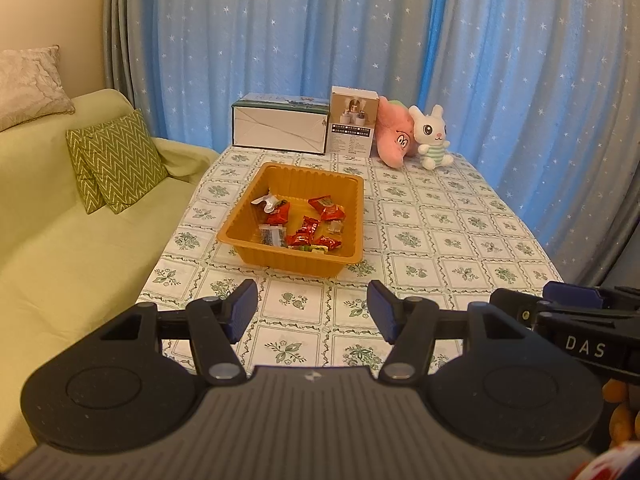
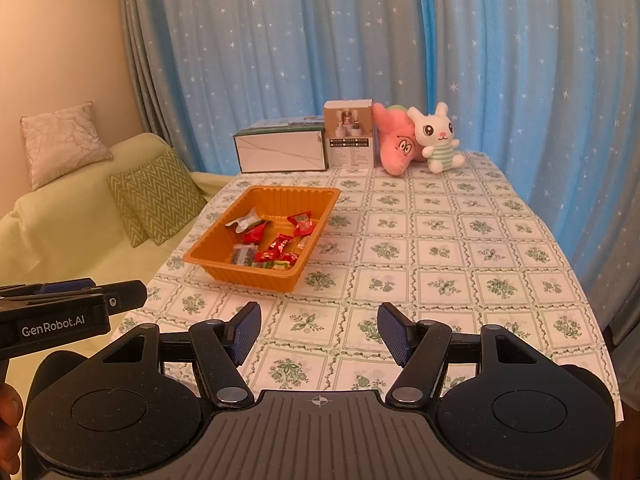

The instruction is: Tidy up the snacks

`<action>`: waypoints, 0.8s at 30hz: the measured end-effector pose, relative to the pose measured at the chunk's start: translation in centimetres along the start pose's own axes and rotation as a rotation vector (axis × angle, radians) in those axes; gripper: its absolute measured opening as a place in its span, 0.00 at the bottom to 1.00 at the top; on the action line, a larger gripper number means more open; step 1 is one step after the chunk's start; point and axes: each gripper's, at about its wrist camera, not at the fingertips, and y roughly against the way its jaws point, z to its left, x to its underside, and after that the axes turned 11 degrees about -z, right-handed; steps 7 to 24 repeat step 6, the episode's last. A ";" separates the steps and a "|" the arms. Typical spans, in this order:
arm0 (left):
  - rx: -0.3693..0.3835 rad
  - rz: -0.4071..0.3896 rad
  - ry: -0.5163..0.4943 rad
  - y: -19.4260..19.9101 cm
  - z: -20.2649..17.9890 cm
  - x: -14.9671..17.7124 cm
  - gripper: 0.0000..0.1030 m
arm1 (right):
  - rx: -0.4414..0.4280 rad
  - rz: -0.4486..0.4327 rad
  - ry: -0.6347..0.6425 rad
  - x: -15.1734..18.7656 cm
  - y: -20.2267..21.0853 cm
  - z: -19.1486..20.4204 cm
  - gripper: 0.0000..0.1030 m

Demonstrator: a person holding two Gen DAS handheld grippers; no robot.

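Observation:
An orange plastic tray (image 1: 240, 236) (image 2: 208, 256) sits on the table's left half and holds several wrapped snacks (image 1: 304, 228) (image 2: 276, 246), mostly red wrappers. My left gripper (image 1: 312, 310) is open and empty above the near table edge, short of the tray. My right gripper (image 2: 319, 330) is open and empty, above the near table edge to the right of the tray. Each gripper shows at the side of the other's view: the right one (image 1: 576, 312) and the left one (image 2: 72, 304).
The table has a green floral checked cloth (image 1: 440, 240) (image 2: 460, 264). At its far edge stand a white-green box (image 1: 280, 130) (image 2: 280, 150), a small carton (image 1: 352, 120) (image 2: 350, 134), a pink plush (image 1: 396, 136) (image 2: 398, 144) and a white bunny plush (image 1: 432, 136) (image 2: 438, 138). A sofa with cushions (image 1: 116, 160) (image 2: 156, 196) lies left.

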 end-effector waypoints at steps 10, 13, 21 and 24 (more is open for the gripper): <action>0.015 0.001 0.017 0.0 0.4 0.1 0.56 | 0.002 0.000 -0.002 0.2 -0.1 -0.1 0.63; 0.015 0.001 0.017 0.0 0.4 0.1 0.56 | 0.002 0.000 -0.002 0.2 -0.1 -0.1 0.63; 0.015 0.001 0.017 0.0 0.4 0.1 0.56 | 0.002 0.000 -0.002 0.2 -0.1 -0.1 0.63; 0.015 0.001 0.017 0.0 0.4 0.1 0.56 | 0.002 0.000 -0.002 0.2 -0.1 -0.1 0.63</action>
